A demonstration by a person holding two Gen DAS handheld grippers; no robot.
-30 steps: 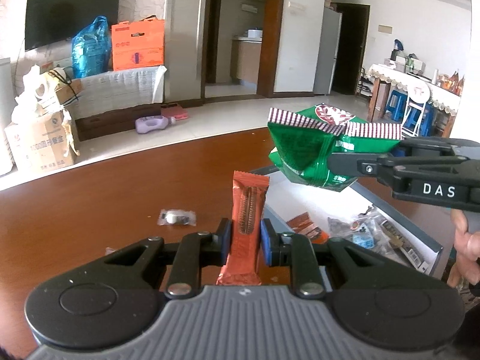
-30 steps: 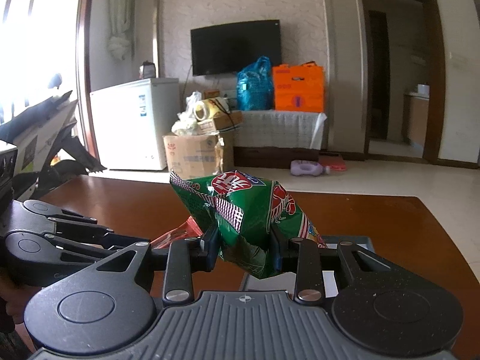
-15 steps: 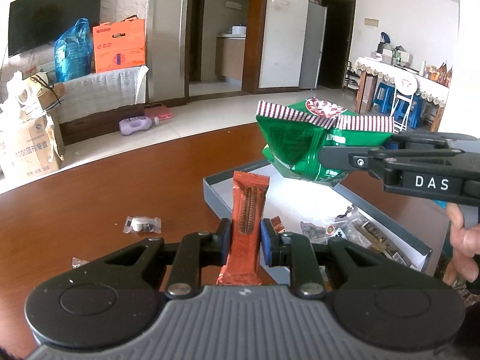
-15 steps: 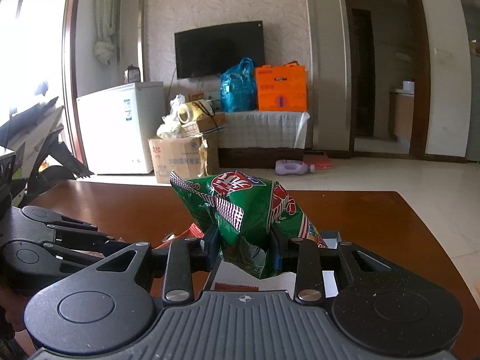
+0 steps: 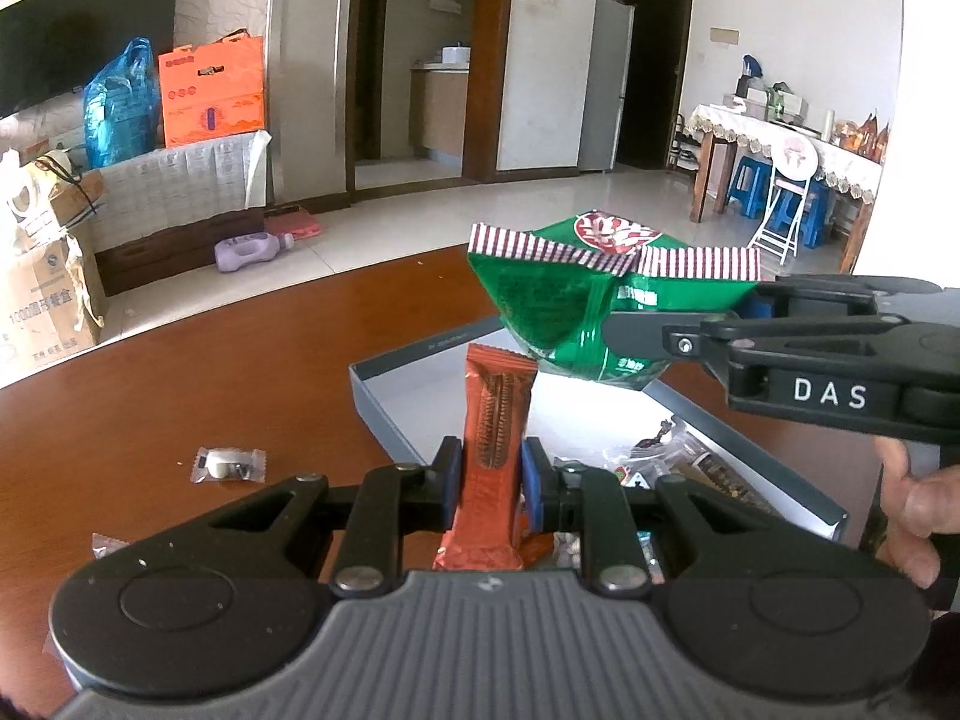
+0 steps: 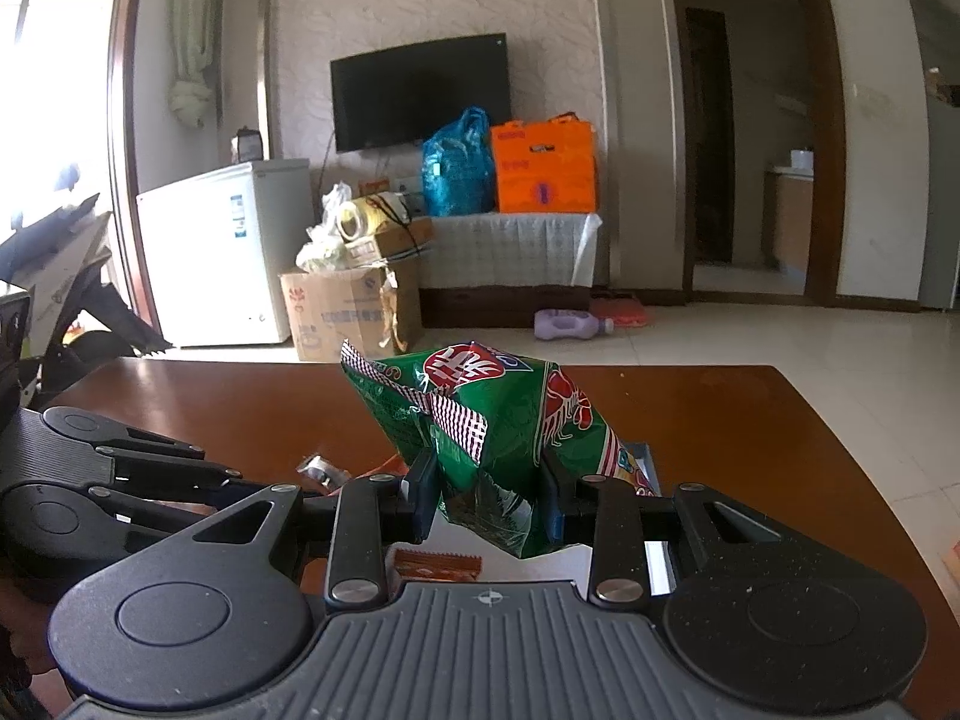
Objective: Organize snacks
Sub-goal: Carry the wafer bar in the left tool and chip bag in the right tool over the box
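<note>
The jaws of the left gripper (image 5: 491,483) are closed on an orange-red snack bar (image 5: 495,420), pinching its lower half from both sides. The bar stands upright, long axis vertical, its crimped top edge pointing up; a dark ridged picture runs down its front, and no writing on it can be read.

The jaws of the right gripper (image 6: 485,495) are closed on a green snack bag (image 6: 510,420), squeezing the crumpled lower part. The bag is held in the air, tilted, with its red-and-white striped sealed edge uppermost. It carries a round red and white logo and a red drawing; the lettering is too small to read. Seen from the left wrist camera, the same bag (image 5: 591,300) hangs above the far half of the grey box (image 5: 384,414), and the right gripper (image 5: 636,333) bears the white letters "DAS" on its side.

The grey box lies open on the brown wooden desk (image 5: 180,396), white inside, with several small wrapped snacks gathered at its near end. The snack bar is held over the box's near left edge. Left of the box, a small clear-wrapped candy (image 5: 228,464) lies on the desk, well apart from it.
</note>
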